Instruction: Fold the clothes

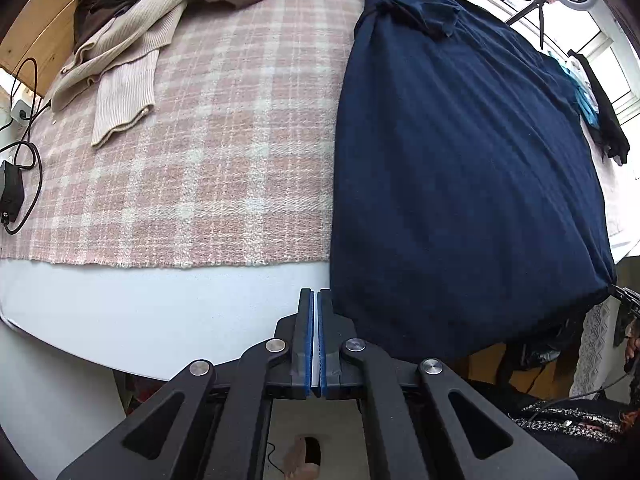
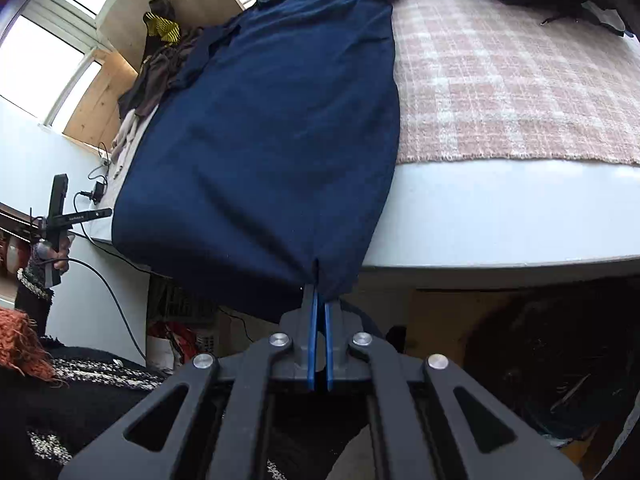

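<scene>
Pinching the hem of the navy garment (image 2: 272,128) at the table (image 2: 500,208) edge, the right gripper (image 2: 319,300) holds it tight. Beside the cloth's left edge, the left gripper (image 1: 314,300) is closed on nothing. Bare plaid blanket (image 1: 200,152) stretches leftward to a beige sweater (image 1: 124,72).

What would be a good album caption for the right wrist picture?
Right gripper pinching the hem of a dark navy blue garment spread over the pink plaid blanket.

Bare plaid blanket (image 1: 208,152) lies between navy garment (image 1: 460,168) and sweater pile (image 1: 128,60).
</scene>
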`<state>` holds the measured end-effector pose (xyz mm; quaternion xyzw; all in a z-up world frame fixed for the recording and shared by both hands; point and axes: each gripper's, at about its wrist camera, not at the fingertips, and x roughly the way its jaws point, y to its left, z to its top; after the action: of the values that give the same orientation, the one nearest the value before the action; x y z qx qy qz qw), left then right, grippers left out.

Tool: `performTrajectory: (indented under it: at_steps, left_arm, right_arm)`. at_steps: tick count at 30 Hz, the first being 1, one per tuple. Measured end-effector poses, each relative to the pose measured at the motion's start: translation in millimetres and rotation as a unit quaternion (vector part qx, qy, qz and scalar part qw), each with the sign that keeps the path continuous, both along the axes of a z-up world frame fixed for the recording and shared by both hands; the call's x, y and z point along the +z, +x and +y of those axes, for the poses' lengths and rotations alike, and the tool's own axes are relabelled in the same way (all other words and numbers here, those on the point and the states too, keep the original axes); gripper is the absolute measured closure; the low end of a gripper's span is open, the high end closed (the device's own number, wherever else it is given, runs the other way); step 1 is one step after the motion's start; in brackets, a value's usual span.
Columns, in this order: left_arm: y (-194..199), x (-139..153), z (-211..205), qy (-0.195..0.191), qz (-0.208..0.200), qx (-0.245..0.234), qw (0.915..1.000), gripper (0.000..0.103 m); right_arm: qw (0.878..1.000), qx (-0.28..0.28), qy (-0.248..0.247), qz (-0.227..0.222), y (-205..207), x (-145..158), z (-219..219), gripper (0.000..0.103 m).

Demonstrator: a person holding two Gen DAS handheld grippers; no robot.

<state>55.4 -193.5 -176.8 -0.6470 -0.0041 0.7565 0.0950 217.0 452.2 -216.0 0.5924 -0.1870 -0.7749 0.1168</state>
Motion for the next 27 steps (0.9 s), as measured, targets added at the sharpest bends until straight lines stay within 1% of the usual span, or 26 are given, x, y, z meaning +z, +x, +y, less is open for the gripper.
performTrajectory:
  at_steps: [2, 4, 5, 6, 7, 9, 11, 14, 16, 17, 19, 21, 22, 23, 24, 25, 26, 27]
  left_arm:
    - [9.1, 6.6, -8.8, 0.013, 0.006, 0.005, 0.9999, 0.100]
    - [21.7, 14.7, -17.6, 0.029, 0.013, 0.004, 0.9995, 0.092]
    - [29.7, 19.4, -22.0, 0.039, 0.016, 0.002, 0.9991, 0.082]
    - [38.2, 21.2, -24.1, 0.042, 0.017, -0.005, 0.9990, 0.075]
    - [46.6, 22.9, -26.1, 0.044, 0.018, -0.011, 0.9988, 0.074]
    - [63.8, 18.3, -21.6, 0.049, 0.009, -0.030, 0.9983, 0.074]
    - [72.7, 10.4, -16.2, 0.048, -0.001, -0.045, 0.9979, 0.074]
    - [75.1, -6.4, -8.6, 0.043, -0.016, -0.056, 0.9974, 0.074]
    - [76.3, -15.8, -7.6, 0.049, -0.025, -0.057, 0.9969, 0.074]
    - [75.6, -19.1, -8.3, 0.052, -0.027, -0.053, 0.9969, 0.074]
    - [58.7, -28.8, 7.1, 0.062, -0.031, -0.040, 0.9968, 0.074]
    - [53.6, -31.4, 0.1, 0.083, -0.040, -0.025, 0.9955, 0.078]
    - [54.4, -30.6, 0.0, 0.088, -0.039, -0.027, 0.9950, 0.081]
    - [55.1, -29.9, -0.2, 0.093, -0.038, -0.029, 0.9945, 0.098]
    - [55.9, -29.1, -0.4, 0.098, -0.037, -0.031, 0.9940, 0.101]
    - [56.3, -28.3, -0.3, 0.103, -0.036, -0.033, 0.9935, 0.101]
    - [47.2, -27.5, 7.4, 0.103, -0.033, -0.042, 0.9932, 0.101]
    - [43.6, -25.6, 8.8, 0.102, -0.031, -0.046, 0.9932, 0.101]
  right_arm:
    - [0.999, -0.007, 0.003, -0.033, -2.5, -19.2, 4.2, 0.099]
    - [0.999, -0.013, 0.018, -0.050, -1.4, -27.1, 11.3, 0.097]
    - [0.998, -0.015, 0.018, -0.052, -0.2, -28.1, 14.2, 0.096]
    - [0.998, -0.015, 0.015, -0.051, 1.2, -28.2, 16.9, 0.091]
    - [0.999, -0.016, 0.012, -0.050, 2.6, -28.3, 19.6, 0.083]
    - [0.999, -0.019, 0.006, -0.042, 2.8, -27.4, 22.9, 0.076]
    - [0.999, -0.021, -0.001, -0.032, 2.6, -26.3, 25.8, 0.075]
    - [0.999, -0.003, 0.003, -0.033, -4.5, -30.2, 19.0, 0.073]
    - [0.999, 0.015, 0.009, -0.038, -7.7, -34.3, 12.7, 0.065]
    - [0.999, 0.019, 0.010, -0.038, -8.8, -35.5, 11.1, 0.064]
    - [0.999, 0.023, 0.011, -0.036, -10.8, -37.4, 9.4, 0.063]
    - [0.999, 0.026, 0.012, -0.034, -12.9, -39.3, 7.6, 0.063]
    - [0.999, 0.026, 0.011, -0.031, -13.6, -39.9, 7.2, 0.063]
    - [0.999, 0.027, 0.008, -0.028, -13.8, -40.3, 7.1, 0.063]
    - [0.999, 0.028, 0.003, -0.024, -13.3, -40.7, 7.2, 0.063]
    - [0.999, 0.029, -0.002, -0.021, -12.7, -41.1, 7.3, 0.063]
    - [0.999, 0.029, -0.008, -0.020, -12.0, -41.6, 7.8, 0.064]
    - [0.999, 0.031, -0.018, -0.018, -10.8, -40.5, 8.3, 0.077]
